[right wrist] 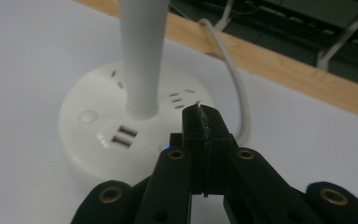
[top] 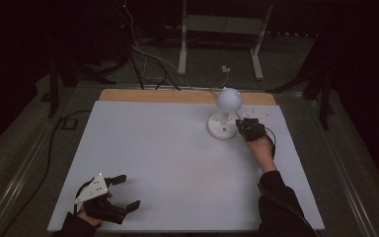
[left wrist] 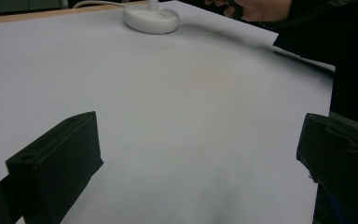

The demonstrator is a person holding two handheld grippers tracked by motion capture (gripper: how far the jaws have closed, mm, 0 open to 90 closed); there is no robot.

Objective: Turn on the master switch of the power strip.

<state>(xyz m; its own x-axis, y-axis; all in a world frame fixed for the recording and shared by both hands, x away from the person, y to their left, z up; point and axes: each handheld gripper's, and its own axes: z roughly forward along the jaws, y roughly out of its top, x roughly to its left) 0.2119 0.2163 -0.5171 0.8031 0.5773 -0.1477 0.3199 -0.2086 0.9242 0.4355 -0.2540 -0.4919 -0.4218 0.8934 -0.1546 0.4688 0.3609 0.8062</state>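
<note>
Centrally bare table [top: 177, 158]: left gripper [top: 127, 191] spread near front edge, right gripper [right wrist: 201, 122] clenched over lamp base [right wrist: 98, 126].

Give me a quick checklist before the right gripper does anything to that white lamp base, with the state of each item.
1. Right gripper shut, jaws pressed together: ok.
2. Tip over the lamp base, near the sockets: ok; touching it: cannot tell.
3. Round button under the tip: not ok, it lies across the stem.
4. Lamp upright on the table: ok.
5. Left gripper open, far from the lamp: ok.
6. Cord off the tip's path: ok.
</note>
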